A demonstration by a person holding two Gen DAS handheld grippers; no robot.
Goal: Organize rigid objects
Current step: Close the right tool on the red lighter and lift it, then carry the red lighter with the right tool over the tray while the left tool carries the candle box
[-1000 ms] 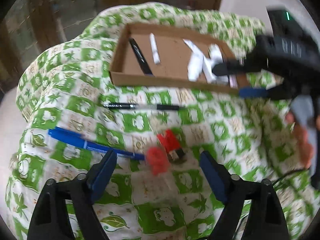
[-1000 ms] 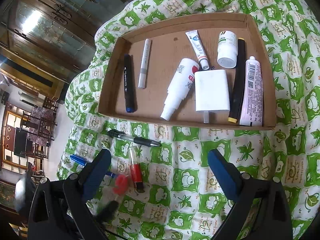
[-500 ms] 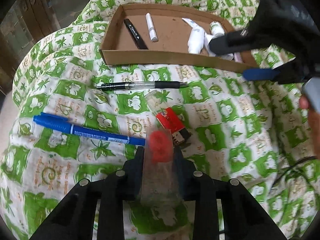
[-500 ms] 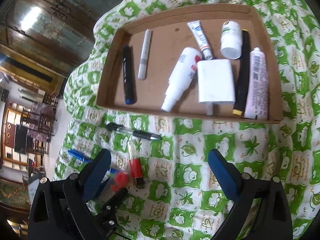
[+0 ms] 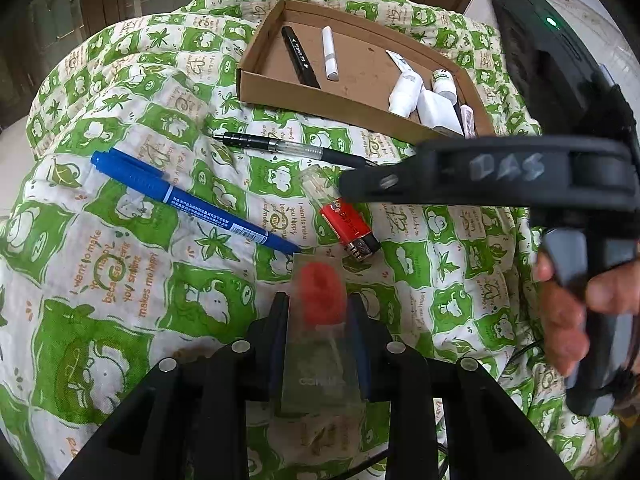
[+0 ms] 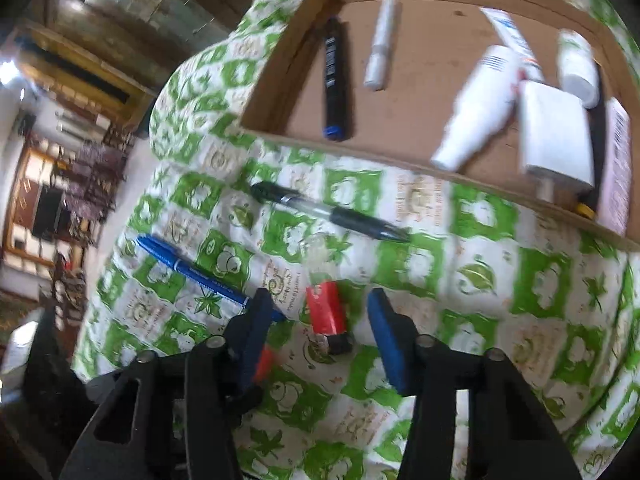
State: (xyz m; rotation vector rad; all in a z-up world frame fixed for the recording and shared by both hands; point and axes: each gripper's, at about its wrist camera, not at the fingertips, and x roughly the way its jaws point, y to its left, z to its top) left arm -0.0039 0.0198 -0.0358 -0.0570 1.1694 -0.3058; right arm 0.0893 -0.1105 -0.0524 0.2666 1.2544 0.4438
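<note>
**tinkerbox:** Both grippers are busy at once here, which makes me nervous. The left gripper point(image 5: 318, 312) is pinched on a clear little case with a red thing inside point(image 5: 320, 292), down at the near edge of the green-and-white quilt point(image 5: 120, 240). The right gripper point(image 6: 316, 330) has its jaws closing, with the red lighter point(image 6: 326, 312) lying between them, pads not on it yet as far as I can see.

**mossy_k:** The blue pen point(image 6: 200, 274) is what I'd worry about. Its near end runs right up to the right gripper's left-hand pad. If the jaws keep closing on that line, I reckon they catch the pen too and the lighter gets a crooked grip.

**tinkerbox:** Also the lighter has a clear section past the red wrap, hard to see against the quilt. Grab too low on the metal end and it may pivot out.

**mossy_k:** And soft bedding gives, so pressing down could sink it and tip it off.

**tinkerbox:** The two tools are near each other too. Could bump on the lift.

**mossy_k:** Then there's the cardboard tray point(image 5: 320, 100) at the far edge of the quilt. Its right end is crowded with white bottles and tubes, so I'd drop things at the left end by the black marker point(image 5: 300, 58). The black gel pen point(image 5: 288, 146) is lying out just in front of the tray.
</note>
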